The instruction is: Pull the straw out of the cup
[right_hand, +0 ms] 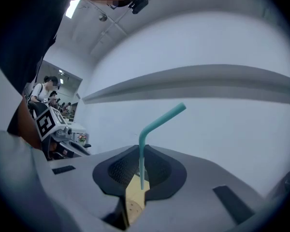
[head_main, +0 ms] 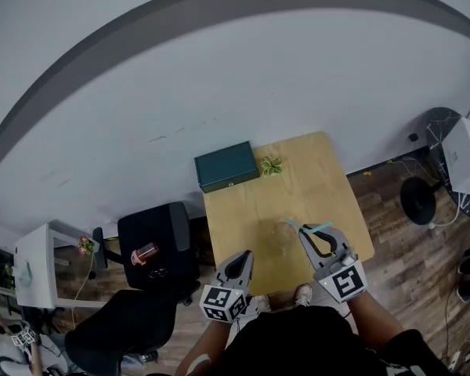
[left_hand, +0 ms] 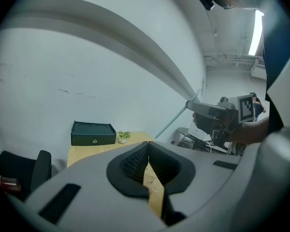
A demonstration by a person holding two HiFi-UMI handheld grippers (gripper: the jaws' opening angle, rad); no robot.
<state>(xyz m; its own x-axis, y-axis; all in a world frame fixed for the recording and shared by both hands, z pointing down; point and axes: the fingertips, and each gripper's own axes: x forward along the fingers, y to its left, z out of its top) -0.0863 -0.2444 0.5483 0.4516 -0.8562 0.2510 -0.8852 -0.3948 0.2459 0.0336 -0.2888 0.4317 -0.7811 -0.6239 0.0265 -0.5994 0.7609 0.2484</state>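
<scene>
A teal bendy straw (right_hand: 142,149) stands between the pads of my right gripper (right_hand: 141,167), which is shut on it, with the bent top slanting up to the right. In the head view the right gripper (head_main: 306,233) hangs over the near right part of the wooden table (head_main: 313,178), and the straw (head_main: 312,226) lies across its tips. My left gripper (head_main: 247,255) hovers at the table's near edge, shut with nothing in it (left_hand: 147,151). From the left gripper view, the straw (left_hand: 171,122) slants down from the right gripper (left_hand: 192,105). I cannot make out a cup in any view.
A dark green box (head_main: 226,165) and a small potted plant (head_main: 271,165) sit at the table's far edge against the white wall. A black chair (head_main: 157,241) stands left of the table. A floor fan (head_main: 417,200) and a white box (head_main: 466,157) are at the right.
</scene>
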